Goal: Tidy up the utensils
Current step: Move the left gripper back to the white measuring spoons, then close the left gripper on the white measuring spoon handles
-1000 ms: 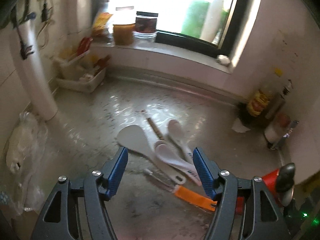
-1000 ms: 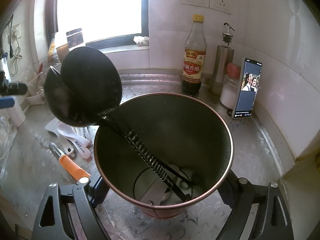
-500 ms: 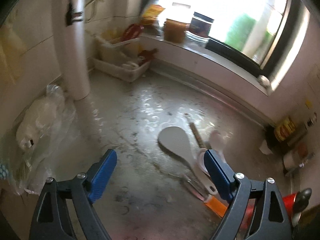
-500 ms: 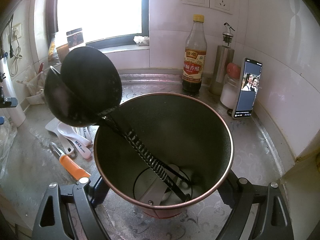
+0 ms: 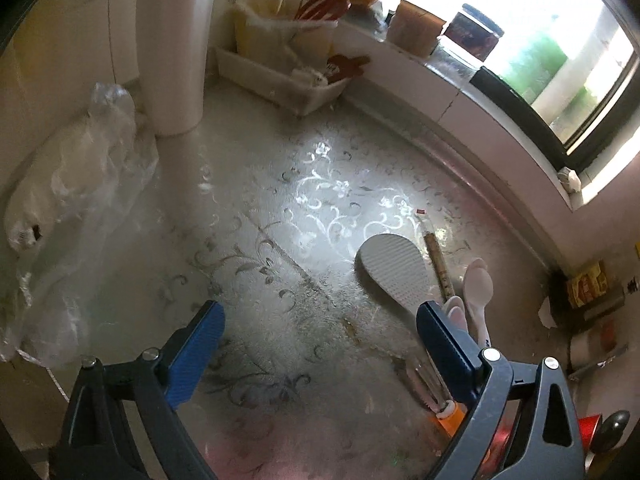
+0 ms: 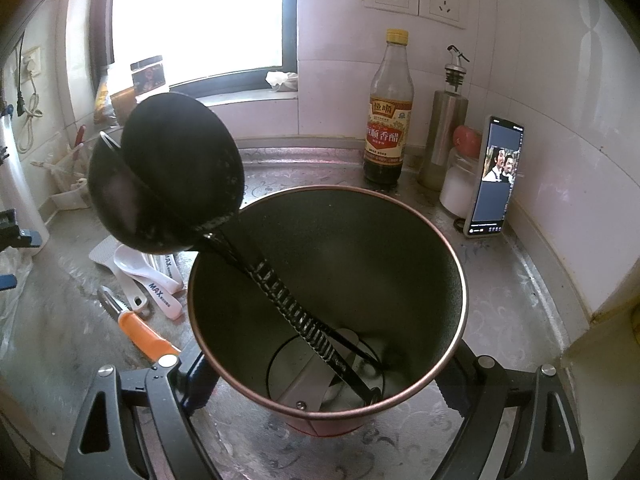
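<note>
Utensils lie loose on a grey floral-patterned steel countertop [image 5: 280, 240]: white ridged plastic rice paddle [image 5: 394, 268], white plastic soup spoons [image 6: 148, 276] printed MAX, a thin wooden stick [image 5: 438, 264], and an orange-handled peeler [image 6: 140, 328] with a serrated metal head. All sit in one cluster, touching or overlapping, just left of a dark round metal utensil holder with a copper rim [image 6: 400, 248]. Inside the holder two black ladles [image 6: 168, 172] lean left, bowls above the rim, handles down to the bottom.

Room: white tiled walls, bright window with a dark frame, jars on the sill, white pipe [image 5: 172, 40] in the corner, white plastic tray [image 5: 280, 76] by it, crumpled clear plastic bag [image 5: 72, 184] on the left. Vinegar bottle [image 6: 388, 120], steel oil dispenser [image 6: 446, 120] and a propped phone [image 6: 494, 180] stand at the back wall.

Left gripper [image 5: 320, 336], blue pads, has just been opening; jaws wide, nothing between them, right pad over the spoon handles. Right gripper [image 6: 328, 384] clamps the holder's base.
</note>
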Demonstrator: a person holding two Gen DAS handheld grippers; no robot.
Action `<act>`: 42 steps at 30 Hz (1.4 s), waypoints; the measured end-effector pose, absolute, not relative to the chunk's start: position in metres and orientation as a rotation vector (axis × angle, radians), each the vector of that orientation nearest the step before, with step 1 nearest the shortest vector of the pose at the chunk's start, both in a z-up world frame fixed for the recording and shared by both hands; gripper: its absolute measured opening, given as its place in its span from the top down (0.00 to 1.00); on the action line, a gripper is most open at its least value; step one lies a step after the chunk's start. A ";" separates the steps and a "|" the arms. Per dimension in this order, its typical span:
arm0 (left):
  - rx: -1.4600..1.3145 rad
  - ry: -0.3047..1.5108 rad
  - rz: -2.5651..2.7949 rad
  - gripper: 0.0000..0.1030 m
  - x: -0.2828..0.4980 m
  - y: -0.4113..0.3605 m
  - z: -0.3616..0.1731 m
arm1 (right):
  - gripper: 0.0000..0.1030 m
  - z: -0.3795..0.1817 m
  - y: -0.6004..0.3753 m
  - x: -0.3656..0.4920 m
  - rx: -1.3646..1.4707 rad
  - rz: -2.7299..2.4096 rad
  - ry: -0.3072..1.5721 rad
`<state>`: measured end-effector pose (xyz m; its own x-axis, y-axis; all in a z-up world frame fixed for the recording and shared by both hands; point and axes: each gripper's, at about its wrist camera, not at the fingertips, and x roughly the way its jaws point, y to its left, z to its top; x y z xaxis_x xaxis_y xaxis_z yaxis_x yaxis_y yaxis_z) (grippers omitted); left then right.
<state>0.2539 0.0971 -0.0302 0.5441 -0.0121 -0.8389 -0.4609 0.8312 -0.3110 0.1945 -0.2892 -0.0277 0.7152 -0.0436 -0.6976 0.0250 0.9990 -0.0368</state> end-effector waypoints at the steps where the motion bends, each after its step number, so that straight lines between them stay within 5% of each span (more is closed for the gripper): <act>1: -0.563 0.976 0.270 0.06 0.257 0.099 -0.034 | 0.12 -0.028 -0.289 0.194 -0.026 -0.040 0.773; 27: -0.922 1.050 -0.064 0.07 0.323 0.098 -0.089 | 0.12 -0.027 -0.283 0.198 -0.039 -0.062 0.780; 30: -0.956 1.038 -0.086 0.16 0.324 0.099 -0.093 | 0.12 -0.027 -0.283 0.198 -0.041 -0.062 0.781; 35: -0.974 1.040 -0.088 0.46 0.325 0.101 -0.097 | 0.12 -0.028 -0.283 0.199 -0.041 -0.062 0.781; 42: -1.063 0.977 -0.091 0.51 0.322 0.114 -0.106 | 0.12 -0.027 -0.283 0.199 -0.041 -0.062 0.781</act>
